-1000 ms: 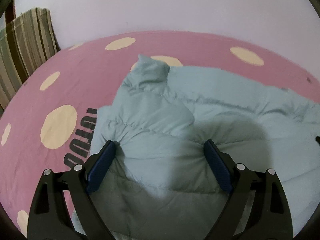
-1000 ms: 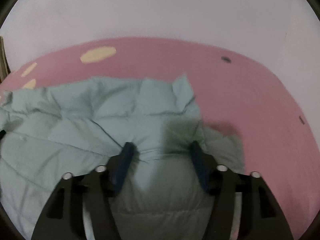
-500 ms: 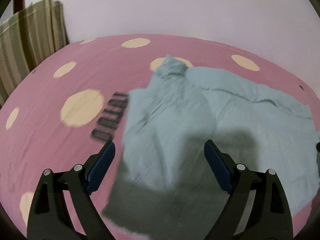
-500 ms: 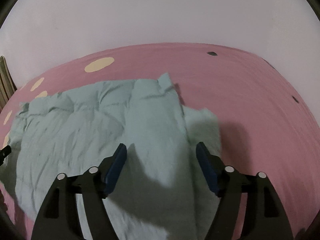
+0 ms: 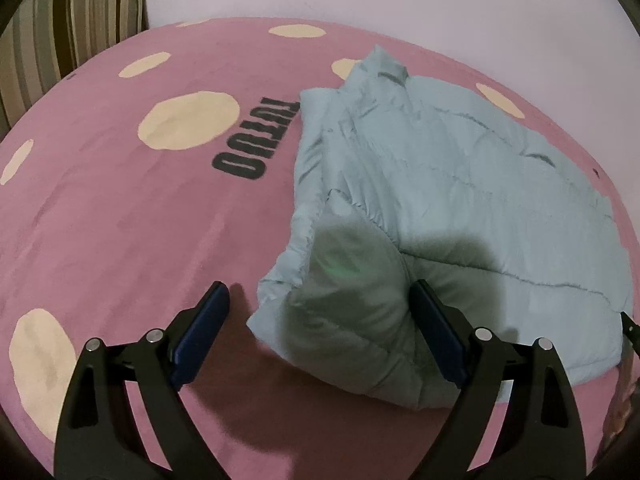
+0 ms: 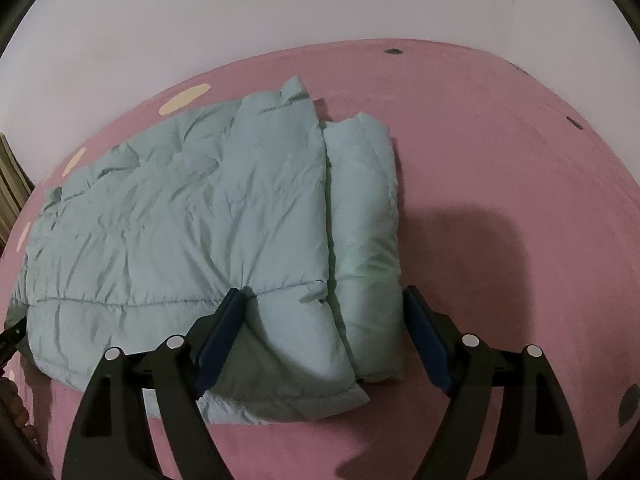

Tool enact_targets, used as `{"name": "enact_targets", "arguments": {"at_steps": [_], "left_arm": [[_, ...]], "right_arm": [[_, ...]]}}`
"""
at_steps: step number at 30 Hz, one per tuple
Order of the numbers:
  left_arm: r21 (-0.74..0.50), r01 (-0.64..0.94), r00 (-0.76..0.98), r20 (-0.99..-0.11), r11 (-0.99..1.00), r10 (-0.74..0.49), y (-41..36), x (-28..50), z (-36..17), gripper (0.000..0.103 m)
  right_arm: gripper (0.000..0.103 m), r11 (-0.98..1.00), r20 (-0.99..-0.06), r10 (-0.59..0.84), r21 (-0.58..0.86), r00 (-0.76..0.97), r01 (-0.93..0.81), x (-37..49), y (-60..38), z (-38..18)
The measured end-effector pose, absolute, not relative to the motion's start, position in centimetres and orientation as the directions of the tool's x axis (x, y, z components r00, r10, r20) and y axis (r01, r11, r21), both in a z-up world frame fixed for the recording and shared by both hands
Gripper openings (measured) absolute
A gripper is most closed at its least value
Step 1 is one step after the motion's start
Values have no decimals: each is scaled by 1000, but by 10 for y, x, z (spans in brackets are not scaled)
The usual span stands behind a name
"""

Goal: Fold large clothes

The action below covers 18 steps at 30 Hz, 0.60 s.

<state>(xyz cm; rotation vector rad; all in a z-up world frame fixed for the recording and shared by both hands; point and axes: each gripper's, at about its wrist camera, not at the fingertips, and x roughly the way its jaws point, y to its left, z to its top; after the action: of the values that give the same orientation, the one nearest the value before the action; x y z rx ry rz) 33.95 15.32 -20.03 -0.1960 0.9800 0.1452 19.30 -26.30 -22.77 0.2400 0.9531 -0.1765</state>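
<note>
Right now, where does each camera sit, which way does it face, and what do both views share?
Left wrist: on the left gripper, looking forward over the jacket's left end on the pink bedspread; open fingers show.
Right wrist: on the right gripper, facing the jacket's right folded edge; open fingers show.
Shared: the same jacket, bedspread and white wall.

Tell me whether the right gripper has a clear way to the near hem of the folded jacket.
Probably yes: the right gripper is open, its fingers straddling the jacket hem, with nothing between.
</note>
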Motion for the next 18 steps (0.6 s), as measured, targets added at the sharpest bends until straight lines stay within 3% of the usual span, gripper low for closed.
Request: {"name": "enact_targets", "arguments": {"at_steps": [2, 5, 7, 10, 13, 18], "left_arm": [[-117, -215, 549, -835, 970, 21, 154, 339, -203, 91], [-127, -206, 551, -834, 970, 8, 153, 338, -204, 80], [-136, -180, 557, -831, 974, -13, 148, 337, -203, 61], [-150, -149, 558, -829, 977, -43, 142, 338, -202, 39], [-180, -138, 560, -825, 974, -73, 140, 337, -199, 25], [-187, -141, 578, -813, 972, -73, 138, 328, -188, 16]], "right_arm": [[79, 956, -824, -35, 138, 565, 260, 193, -263, -231], [76, 943, -827, -14, 176, 561, 283, 191, -266, -236], [58, 942, -825, -5, 185, 565, 279, 190, -263, -236], [39, 947, -820, 24, 203, 571, 251, 189, -254, -232], [27, 945, -813, 37, 218, 582, 244, 188, -252, -228], [18, 938, -790, 60, 254, 610, 236, 174, -252, -218]]}}
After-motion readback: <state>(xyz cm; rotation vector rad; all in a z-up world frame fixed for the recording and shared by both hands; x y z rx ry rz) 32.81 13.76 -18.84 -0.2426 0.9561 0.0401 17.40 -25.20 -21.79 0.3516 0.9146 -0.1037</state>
